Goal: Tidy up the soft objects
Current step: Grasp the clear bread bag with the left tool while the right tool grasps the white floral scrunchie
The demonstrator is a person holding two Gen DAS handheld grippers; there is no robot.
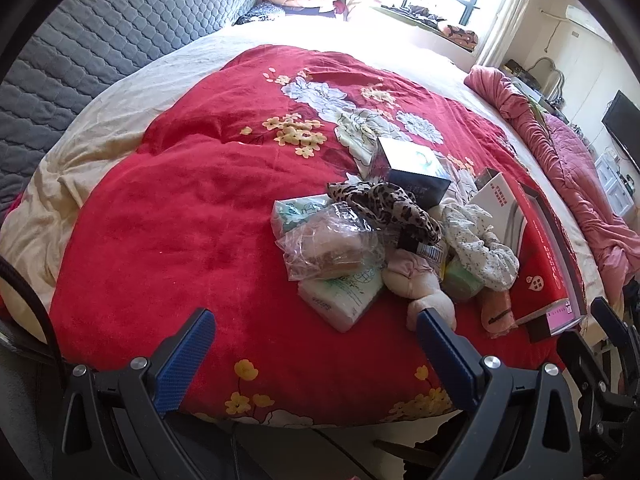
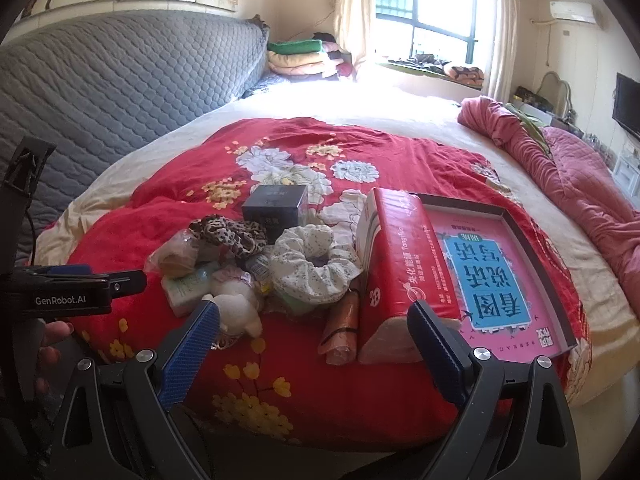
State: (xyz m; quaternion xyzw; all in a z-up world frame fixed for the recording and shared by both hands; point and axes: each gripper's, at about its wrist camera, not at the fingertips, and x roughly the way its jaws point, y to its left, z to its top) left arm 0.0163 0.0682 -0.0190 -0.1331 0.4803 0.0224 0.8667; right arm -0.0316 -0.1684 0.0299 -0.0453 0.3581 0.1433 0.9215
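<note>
Bed, red floral blanket spread over a cream sheet; grey quilted headboard behind.

Item 1: left gripper, jaws spread wide, nothing between them, held above the near edge of the blanket, short of the pile.

Item 2: right gripper, jaws spread wide, nothing held, near the front of the pile; its right finger overlaps the near end of the red tissue pack in view, contact uncertain.

Item 3: pile of soft objects, centre-right of the blanket:
- leopard-print scrunchie, on top, towards the back.
- white floral scrunchie, just beside the red tissue pack.
- clear plastic bag with brownish contents, resting on a pocket tissue pack.
- second pocket tissue pack, behind the bag.
- cream plush toy, at the front of the pile.
- small orange-pink item, lying beside the red tissue pack; type unclear.

Item 4: red tissue pack, long, lying along the right of the pile.

Item 5: dark box, behind the pile.

Item 6: shallow tray-like box with a pink and blue printed sheet inside, touching the red tissue pack on its right.

Item 7: pink quilt, bunched along the right edge of the bed.
</note>
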